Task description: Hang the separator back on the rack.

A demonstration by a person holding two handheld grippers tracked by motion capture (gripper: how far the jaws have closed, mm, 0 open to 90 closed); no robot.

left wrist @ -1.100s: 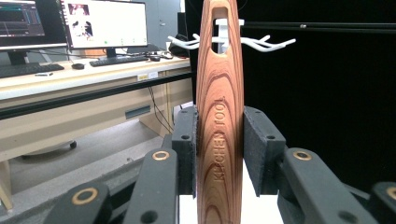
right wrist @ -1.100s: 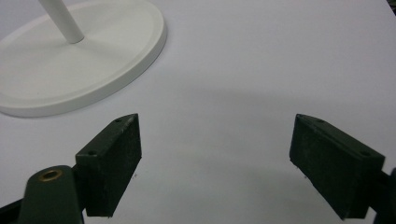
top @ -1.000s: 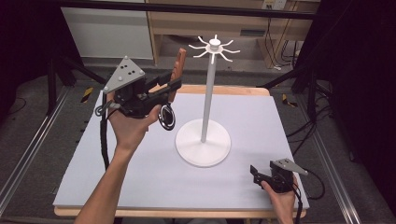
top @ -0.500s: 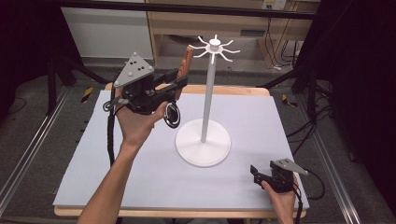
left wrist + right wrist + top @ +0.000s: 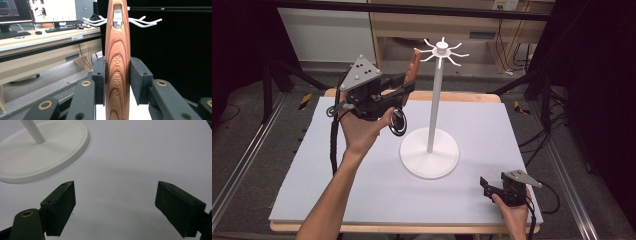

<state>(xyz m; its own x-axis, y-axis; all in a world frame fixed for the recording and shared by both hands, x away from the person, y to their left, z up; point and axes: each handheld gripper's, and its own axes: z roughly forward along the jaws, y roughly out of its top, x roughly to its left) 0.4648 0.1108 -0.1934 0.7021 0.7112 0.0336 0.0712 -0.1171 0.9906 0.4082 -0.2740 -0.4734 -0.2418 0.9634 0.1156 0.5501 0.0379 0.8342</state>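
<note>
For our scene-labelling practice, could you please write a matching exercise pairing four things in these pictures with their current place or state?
Things:
1. brown wooden utensil handle marked KITCHEN TOOL
2. white metal hanging stand with round base
3. left gripper
4. right gripper

States:
A. open, low over the white table mat
B. standing upright mid-table
C. raised, clamped on something
D. held upright, its slotted top near the stand's white hooks

Pairs: 1-D, 2-B, 3-C, 4-A
</note>
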